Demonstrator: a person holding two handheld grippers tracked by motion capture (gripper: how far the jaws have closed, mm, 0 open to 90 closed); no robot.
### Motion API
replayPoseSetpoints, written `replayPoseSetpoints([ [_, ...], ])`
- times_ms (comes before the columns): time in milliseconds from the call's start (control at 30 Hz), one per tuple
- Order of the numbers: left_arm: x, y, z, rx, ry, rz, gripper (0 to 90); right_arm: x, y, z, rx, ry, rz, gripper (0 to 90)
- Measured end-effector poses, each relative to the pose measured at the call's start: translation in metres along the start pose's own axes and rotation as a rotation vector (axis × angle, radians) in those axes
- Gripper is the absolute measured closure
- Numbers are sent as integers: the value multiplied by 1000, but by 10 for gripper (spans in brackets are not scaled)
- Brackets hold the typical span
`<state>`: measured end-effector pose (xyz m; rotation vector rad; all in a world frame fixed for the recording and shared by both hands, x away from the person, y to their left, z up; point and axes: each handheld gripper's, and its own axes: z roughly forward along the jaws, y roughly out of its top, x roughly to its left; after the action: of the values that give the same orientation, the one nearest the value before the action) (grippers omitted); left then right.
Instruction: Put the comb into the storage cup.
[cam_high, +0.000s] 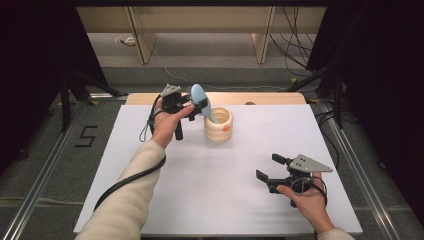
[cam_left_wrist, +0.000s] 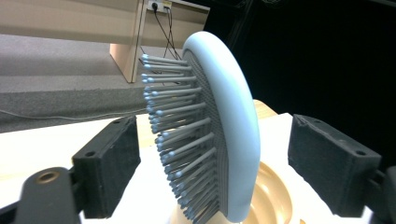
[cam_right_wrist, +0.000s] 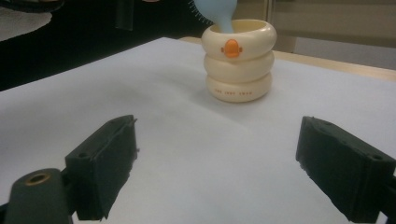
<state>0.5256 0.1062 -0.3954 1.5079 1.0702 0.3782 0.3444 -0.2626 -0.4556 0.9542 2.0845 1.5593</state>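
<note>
Left gripper view shows my left fingers (cam_left_wrist: 212, 172) spread apart on either side of the pale blue plastic hairbrush (cam_left_wrist: 219, 135), neither pad touching it. Its handle stands in the cream ringed duck-faced cup (cam_high: 218, 124) near the table's (cam_high: 200, 200) far edge. My right fingers (cam_high: 272, 167) stand released and empty near the right front corner.

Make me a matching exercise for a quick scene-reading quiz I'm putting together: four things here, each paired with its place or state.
Things:
1. hairbrush
2. cream holder
3. left gripper
4. right gripper

Places or states:
A. open over bare white table, near the front edge
B. stands handle-down in the holder
C. jaws apart either side of the brush head
D. ringed cup with an orange mark

Pairs: 1-B, 2-D, 3-C, 4-A
</note>
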Motion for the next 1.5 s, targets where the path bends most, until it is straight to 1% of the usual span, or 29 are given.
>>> replayPoseSetpoints([
  [133, -1, 2, -2, 8, -4, 8, 154, 0, 0, 0, 2, 0, 3, 133],
  [233, 0, 2, -4, 17, 9, 30, 140, 0, 0, 0, 4, 0, 4, 133],
  [300, 0, 2, -4, 26, 14, 31, 127, 0, 0, 0, 3, 1, 3, 132],
  [467, 2, 1, -7, 30, 16, 24, 104, 0, 0, 0, 3, -3, 7, 131],
  [600, 2, 1, -11, 40, 21, 48, 83, 0, 0, 0, 2, -5, 6, 129],
  [733, 2, 1, -16, 51, 12, 65, 56, -1, 0, 0, 4, -7, 6, 129],
  [833, 3, 1, -20, 50, 16, 71, 48, 0, 0, 1, 5, -9, 7, 128],
  [967, 3, 1, -27, 53, 11, 90, 36, -1, 0, 1, 5, -10, 7, 126],
  [1033, 3, 0, -30, 48, 7, 88, 31, -1, 0, 1, 5, -12, 7, 125],
  [1133, 3, -1, -34, 49, 6, 100, 31, -1, 0, 0, 2, -13, 7, 124],
  [1367, 3, -8, -46, 48, 3, 116, 31, -1, 0, 0, -1, -15, 7, 123],
  [1500, 4, -12, -53, 43, 1, 119, 31, -1, 0, 0, 1, -18, 7, 122],
])
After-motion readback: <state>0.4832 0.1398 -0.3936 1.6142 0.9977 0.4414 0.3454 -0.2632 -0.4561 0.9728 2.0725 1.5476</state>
